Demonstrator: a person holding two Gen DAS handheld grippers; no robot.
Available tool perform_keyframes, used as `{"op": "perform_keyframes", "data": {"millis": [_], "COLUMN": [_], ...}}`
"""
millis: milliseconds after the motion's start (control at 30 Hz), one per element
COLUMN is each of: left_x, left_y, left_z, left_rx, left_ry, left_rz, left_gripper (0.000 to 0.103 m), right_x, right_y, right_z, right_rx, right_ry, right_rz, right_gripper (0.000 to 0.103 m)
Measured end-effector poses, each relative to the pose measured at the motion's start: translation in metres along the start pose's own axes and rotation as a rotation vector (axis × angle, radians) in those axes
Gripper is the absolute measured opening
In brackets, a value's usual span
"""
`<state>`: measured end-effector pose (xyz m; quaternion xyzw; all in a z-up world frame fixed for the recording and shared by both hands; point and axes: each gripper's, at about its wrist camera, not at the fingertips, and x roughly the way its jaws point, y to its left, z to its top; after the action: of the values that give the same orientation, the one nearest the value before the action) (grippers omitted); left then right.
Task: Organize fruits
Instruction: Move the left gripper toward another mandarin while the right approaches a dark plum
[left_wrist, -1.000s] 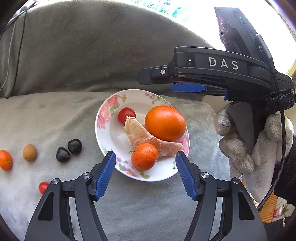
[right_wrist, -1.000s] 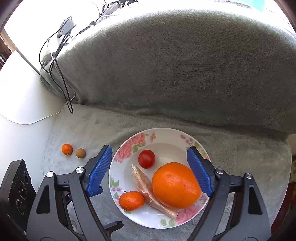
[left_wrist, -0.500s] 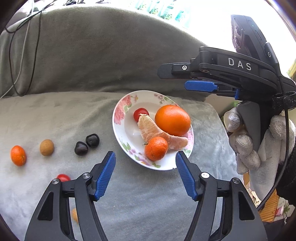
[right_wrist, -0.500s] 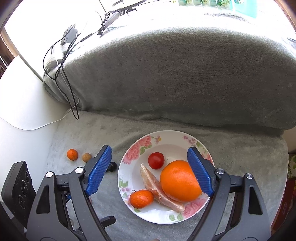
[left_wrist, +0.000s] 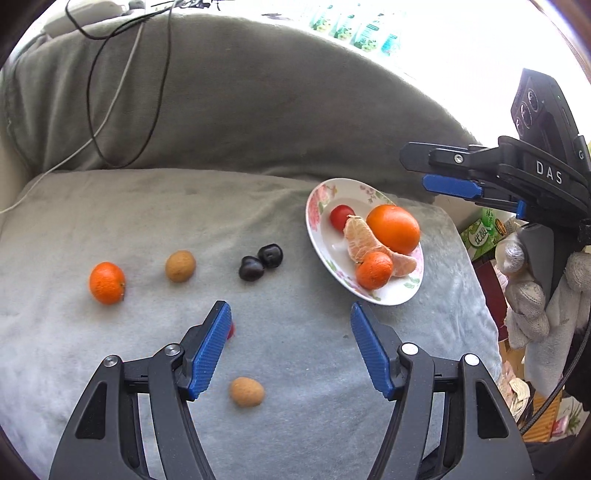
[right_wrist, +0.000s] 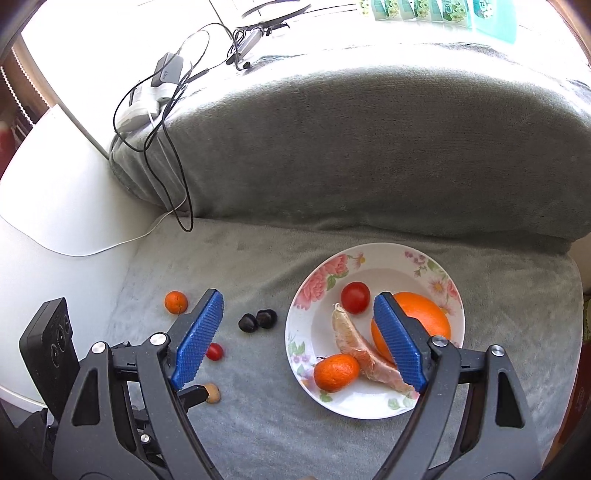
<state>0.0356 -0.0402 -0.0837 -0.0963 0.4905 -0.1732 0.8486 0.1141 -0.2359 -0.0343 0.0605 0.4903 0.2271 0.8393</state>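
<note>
Hovering empty, both tools gape above seemingly scattered fruit.

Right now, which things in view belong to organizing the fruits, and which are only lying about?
Belong to the job:
- floral plate with large orange, small mandarin, peeled segments, cherry tomato
- loose mandarin
- two brown longans
- two dark cherries
- loose red tomato

Just lying about:
- cables
- charger
- grey sofa blanket
</note>
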Motion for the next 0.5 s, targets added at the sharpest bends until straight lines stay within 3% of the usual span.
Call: {"op": "perform_keyframes", "data": {"millis": [333,500], "left_x": [-0.021,-0.026], "left_y": [0.054,0.081], "left_z": [-0.009,-0.01], "left_rx": [-0.053,-0.071], "left_ry": [-0.018,-0.022], "left_rz": [0.063,0.083], "left_gripper": [0.067,0.067], "right_x": [0.021,0.042], "right_y": [0.036,0.049], "right_z": [-0.021,-0.029], "right_rx": [-0.001,0.034], "right_ry": [0.066,0.107], "right_rz": [0.037,0.045], "right_gripper": [0.086,0.072]}}
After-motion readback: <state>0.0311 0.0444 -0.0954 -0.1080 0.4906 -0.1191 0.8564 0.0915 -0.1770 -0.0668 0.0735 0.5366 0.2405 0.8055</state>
